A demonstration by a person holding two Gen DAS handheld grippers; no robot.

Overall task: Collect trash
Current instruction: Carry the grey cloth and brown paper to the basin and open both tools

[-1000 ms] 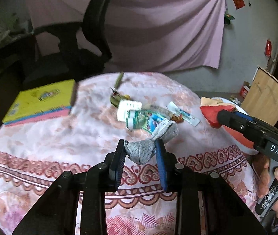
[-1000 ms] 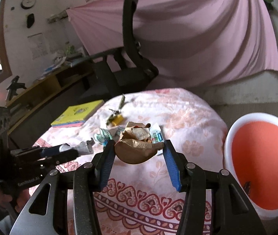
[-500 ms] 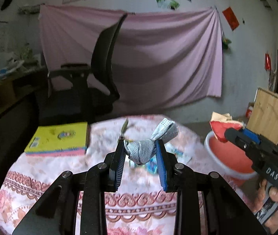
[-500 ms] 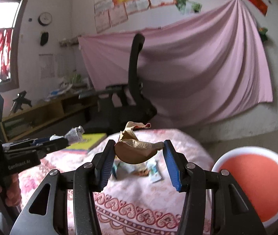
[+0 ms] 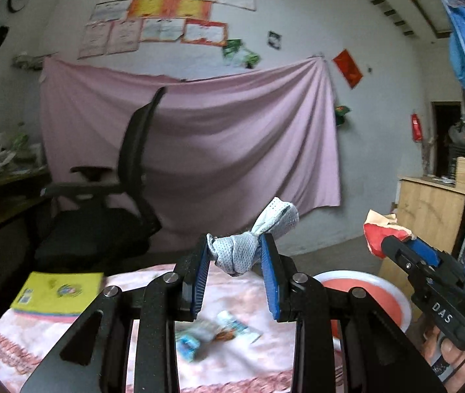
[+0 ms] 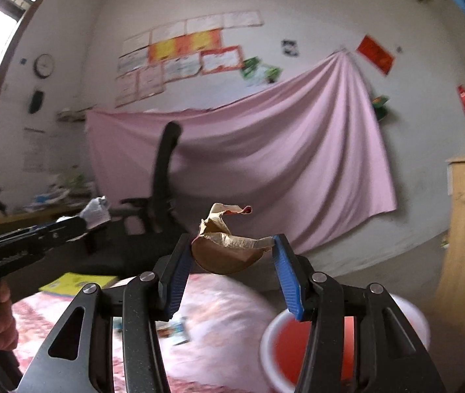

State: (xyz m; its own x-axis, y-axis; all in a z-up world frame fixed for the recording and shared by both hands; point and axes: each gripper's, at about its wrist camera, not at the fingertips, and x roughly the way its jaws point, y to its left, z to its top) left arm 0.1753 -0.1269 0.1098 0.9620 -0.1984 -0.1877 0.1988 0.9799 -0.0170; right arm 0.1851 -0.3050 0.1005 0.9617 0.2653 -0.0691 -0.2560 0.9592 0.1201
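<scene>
My left gripper (image 5: 236,255) is shut on a crumpled grey-white mesh wad (image 5: 248,245), held up above the table (image 5: 232,298). My right gripper (image 6: 232,255) is shut on a crumpled brown and red paper wrapper (image 6: 229,252), also lifted clear. In the left wrist view the right gripper (image 5: 386,245) shows at the right with the wrapper (image 5: 379,229) at its tip. The left gripper (image 6: 81,222) shows at the left of the right wrist view, with the wad (image 6: 96,211) at its tip. A red basin with a white rim (image 5: 393,294) (image 6: 266,344) stands low beside the table on the right.
Loose wrappers (image 5: 219,329) (image 6: 175,329) lie on the pink floral tablecloth. A yellow book (image 5: 58,293) rests at the table's far left. A black office chair (image 5: 117,203) stands behind, before a pink hanging cloth. A wooden cabinet (image 5: 429,216) is at the right.
Both grippers have risen and tilted up with their trash still held; the table has sunk to the bottom of both views and the wall now fills them.
</scene>
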